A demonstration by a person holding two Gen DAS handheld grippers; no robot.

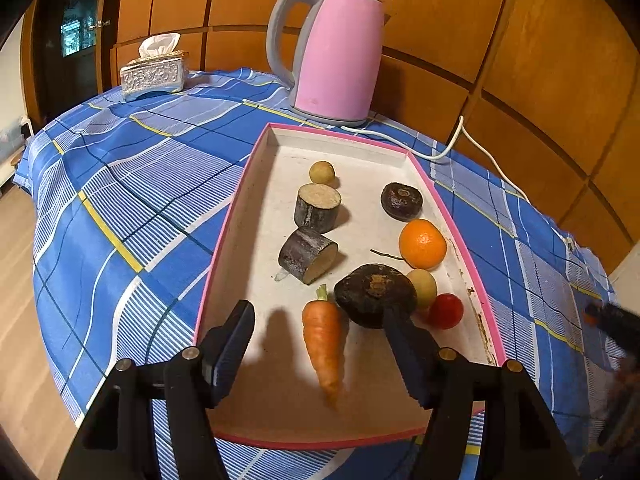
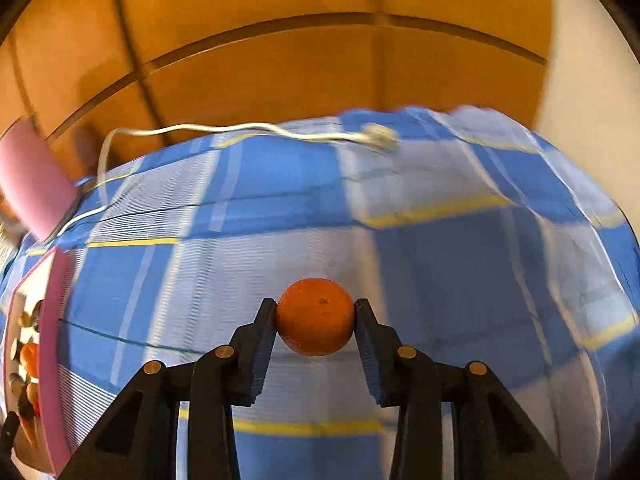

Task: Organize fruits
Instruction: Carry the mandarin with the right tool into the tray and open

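Rear wall: orange-brown wood panelling point(image 1: 460, 20) with dark grooved seams, also filling the upper half of the right wrist view. Table covered by blue plaid cloth point(image 1: 132, 184) with white and yellow stripes; light wood-plank floor point(image 1: 24, 320) to its left. Dark doorway or window point(image 1: 78, 20) at far left showing dim bluish-green light; pale wall surface point(image 2: 580, 80) at right edge.

Pink kettle point(image 1: 336, 56) on blue plaid cloth point(image 1: 140, 184) — white cord point(image 1: 456, 144) trailing; silver tissue box point(image 1: 154, 72) beyond.
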